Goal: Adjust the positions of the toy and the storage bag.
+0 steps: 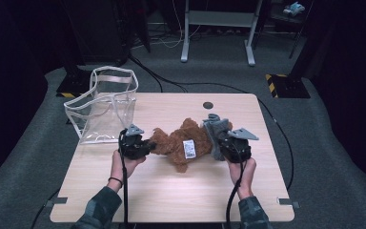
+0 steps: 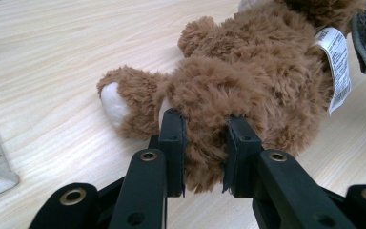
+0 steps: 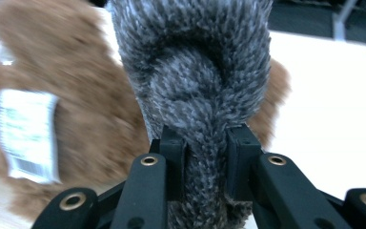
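My left gripper [image 2: 204, 157] pinches the teddy bear [image 2: 248, 81] by a furry leg so it stays put on the table [image 1: 171, 186]. My right gripper [image 3: 204, 162] squeezes the grey knitted scarf [image 3: 195, 86], pulling it away from the bear.

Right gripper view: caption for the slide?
Right tool clamps a grey knitted fabric piece in front of a brown plush teddy bear with a white tag.

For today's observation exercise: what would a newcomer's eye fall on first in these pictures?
A brown teddy bear lying mid-table, with the left gripper clamped on its fur. The right gripper pinches a grey knitted scarf at the bear's other end. A clear plastic bag stands open at the table's far left corner.
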`<state>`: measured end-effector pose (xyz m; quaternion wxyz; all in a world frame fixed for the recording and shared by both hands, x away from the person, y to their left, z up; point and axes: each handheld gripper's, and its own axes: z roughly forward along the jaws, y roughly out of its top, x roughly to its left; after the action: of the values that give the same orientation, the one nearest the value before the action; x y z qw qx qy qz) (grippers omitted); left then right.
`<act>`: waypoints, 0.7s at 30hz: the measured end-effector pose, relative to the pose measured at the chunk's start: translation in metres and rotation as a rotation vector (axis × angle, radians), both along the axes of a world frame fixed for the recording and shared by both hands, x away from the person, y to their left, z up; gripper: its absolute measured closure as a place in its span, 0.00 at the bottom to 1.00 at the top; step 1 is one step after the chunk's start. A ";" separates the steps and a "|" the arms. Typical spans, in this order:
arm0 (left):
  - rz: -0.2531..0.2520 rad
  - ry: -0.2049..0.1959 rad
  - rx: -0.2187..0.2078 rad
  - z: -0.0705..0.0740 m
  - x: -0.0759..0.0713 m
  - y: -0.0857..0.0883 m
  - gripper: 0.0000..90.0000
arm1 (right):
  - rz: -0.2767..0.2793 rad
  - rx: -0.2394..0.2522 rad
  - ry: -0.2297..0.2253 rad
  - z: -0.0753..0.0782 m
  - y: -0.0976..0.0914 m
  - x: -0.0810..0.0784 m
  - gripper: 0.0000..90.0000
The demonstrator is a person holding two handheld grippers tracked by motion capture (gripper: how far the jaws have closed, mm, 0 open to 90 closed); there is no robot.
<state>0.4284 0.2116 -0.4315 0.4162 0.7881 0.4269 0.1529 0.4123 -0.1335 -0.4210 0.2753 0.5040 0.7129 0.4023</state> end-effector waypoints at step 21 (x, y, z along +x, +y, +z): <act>-0.001 0.007 -0.008 -0.005 0.001 0.001 0.81 | -0.170 -0.044 0.057 -0.003 -0.046 0.023 0.81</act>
<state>0.4296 0.2126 -0.4365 0.4181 0.7871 0.4286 0.1484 0.4356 -0.1799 -0.4240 0.2991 0.5679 0.6836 0.3474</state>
